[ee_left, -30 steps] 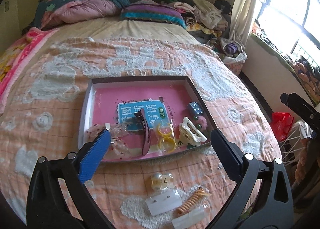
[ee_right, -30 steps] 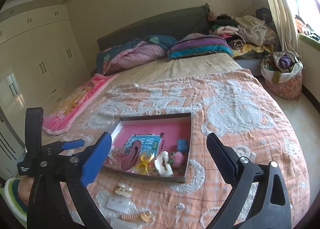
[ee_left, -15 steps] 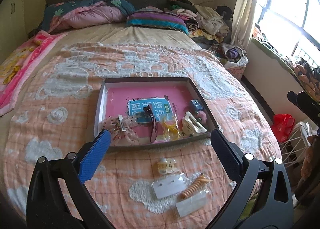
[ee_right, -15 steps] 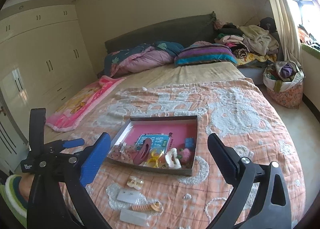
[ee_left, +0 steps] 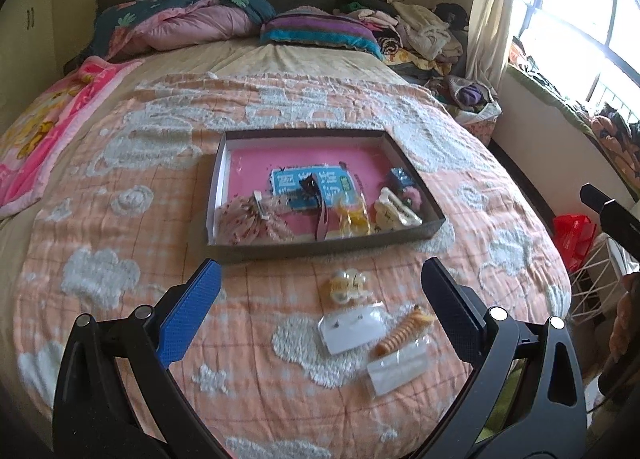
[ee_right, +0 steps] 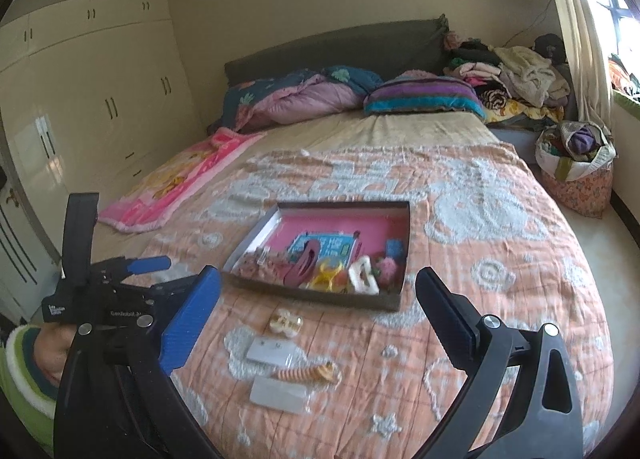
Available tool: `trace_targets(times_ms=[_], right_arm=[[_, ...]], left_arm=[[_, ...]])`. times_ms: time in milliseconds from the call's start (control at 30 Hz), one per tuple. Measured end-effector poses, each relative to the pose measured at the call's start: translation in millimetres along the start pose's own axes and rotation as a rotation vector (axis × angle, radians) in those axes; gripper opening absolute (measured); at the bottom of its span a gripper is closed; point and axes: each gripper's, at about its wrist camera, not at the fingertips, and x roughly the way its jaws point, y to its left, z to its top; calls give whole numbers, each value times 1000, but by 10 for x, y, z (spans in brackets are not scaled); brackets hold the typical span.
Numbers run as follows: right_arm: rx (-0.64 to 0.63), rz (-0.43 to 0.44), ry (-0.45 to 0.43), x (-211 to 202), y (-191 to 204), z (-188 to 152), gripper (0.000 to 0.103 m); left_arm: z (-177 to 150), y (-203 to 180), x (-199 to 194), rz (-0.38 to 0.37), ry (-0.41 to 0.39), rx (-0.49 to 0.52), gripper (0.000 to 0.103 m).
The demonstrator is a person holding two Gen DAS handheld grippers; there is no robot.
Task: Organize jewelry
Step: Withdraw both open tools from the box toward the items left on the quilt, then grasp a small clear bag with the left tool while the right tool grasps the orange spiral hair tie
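Both spread grippers have pulled back from the tray (ee_left: 224, 163) on the orange bedspread (ee_left: 120, 219).

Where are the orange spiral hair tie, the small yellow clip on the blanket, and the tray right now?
orange spiral hair tie (ee_left: 403, 332), left wrist view, middle of its coil.
small yellow clip (ee_left: 347, 285), left wrist view, centre of its body.
tray (ee_left: 320, 249), left wrist view, outer face of its near wall.

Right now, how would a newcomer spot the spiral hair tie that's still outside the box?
Start at the shallow pink-lined box on the orange bedspread, then look at the four loose items on its near side. The spiral hair tie lies between two flat clear packets. It is the only coiled, orange-tan piece there; the small cream hair clip sits nearer the box.
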Motion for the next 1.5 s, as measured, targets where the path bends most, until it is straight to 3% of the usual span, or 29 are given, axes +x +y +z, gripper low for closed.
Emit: trace_targets(times_ms=[833, 1133, 1300, 1433, 1500], right_arm=[[14, 33, 237, 330, 76, -926, 97], [31, 44, 301, 491, 102, -1145, 97], [113, 100, 363, 709, 19, -1194, 97], [228, 156, 434, 969, -93, -1214, 79], [255, 174, 461, 1090, -108, -1212, 74]], left_arm=[[-689, 95, 249, 40, 141, 59, 94], [-902, 148, 360, 19, 181, 53, 94], [-962, 210, 460, -10, 197, 34, 94], [-944, 250, 573, -56, 210, 8, 93], [-930, 252, 621, -82, 218, -3, 88]])
